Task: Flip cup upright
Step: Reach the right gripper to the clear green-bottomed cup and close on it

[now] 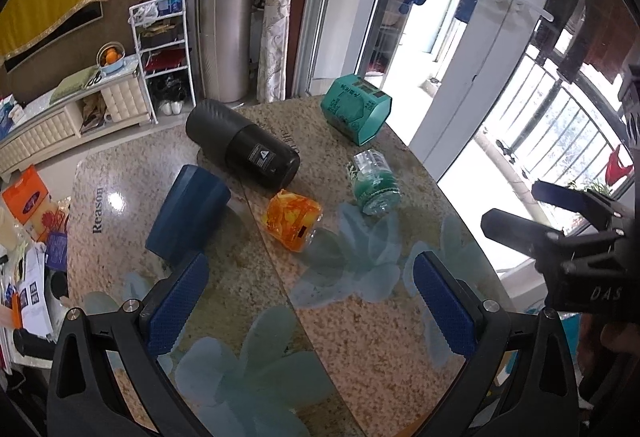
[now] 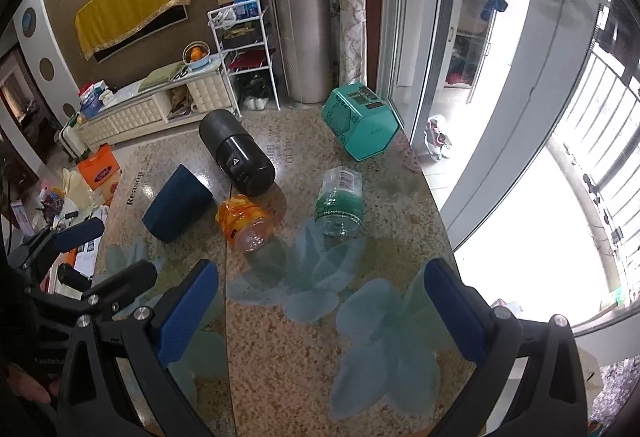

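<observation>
Several containers lie on their sides on the speckled stone table: a dark blue cup, a black tumbler, an orange clear cup, a green clear cup and a teal hexagonal box. My left gripper is open and empty, above the table nearer than the cups. My right gripper is open and empty too; it also shows at the right edge of the left wrist view.
The table's right edge runs beside a glass sliding door and a balcony railing. Left of the table lies floor clutter with an orange box. A white rack and a low cabinet stand behind.
</observation>
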`<state>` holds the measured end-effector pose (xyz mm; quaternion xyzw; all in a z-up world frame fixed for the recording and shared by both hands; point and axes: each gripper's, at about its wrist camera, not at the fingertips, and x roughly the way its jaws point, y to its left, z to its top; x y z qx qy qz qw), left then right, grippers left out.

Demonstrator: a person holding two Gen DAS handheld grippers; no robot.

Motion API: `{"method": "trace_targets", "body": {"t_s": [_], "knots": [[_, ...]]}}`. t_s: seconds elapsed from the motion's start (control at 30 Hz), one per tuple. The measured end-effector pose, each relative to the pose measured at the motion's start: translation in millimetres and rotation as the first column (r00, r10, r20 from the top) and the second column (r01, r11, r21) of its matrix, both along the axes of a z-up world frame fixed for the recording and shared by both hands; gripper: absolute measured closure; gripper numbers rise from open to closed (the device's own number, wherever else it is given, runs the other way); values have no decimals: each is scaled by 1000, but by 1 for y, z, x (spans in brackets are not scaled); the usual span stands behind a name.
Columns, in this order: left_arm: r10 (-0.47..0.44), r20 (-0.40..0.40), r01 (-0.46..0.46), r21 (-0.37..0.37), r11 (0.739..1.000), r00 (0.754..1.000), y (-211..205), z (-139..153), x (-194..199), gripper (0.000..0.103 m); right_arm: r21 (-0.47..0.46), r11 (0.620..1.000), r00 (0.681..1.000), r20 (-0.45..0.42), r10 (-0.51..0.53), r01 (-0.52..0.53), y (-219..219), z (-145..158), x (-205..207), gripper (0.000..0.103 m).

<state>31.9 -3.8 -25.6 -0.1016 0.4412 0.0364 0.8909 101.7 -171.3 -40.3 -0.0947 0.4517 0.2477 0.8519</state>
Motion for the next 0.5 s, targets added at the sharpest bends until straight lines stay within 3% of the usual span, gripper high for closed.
{"method": "trace_targets", "body": {"t_s": [0.17, 0.5], "knots": [[44, -26, -45, -23, 999, 999, 7, -10, 7, 0, -53, 998, 999, -32, 30, -32, 12, -7, 21, 0], [140, -106, -146, -50, 988, 985, 23, -40, 19, 0, -65, 996, 984, -171, 49, -61, 24, -35, 71, 0]]}}
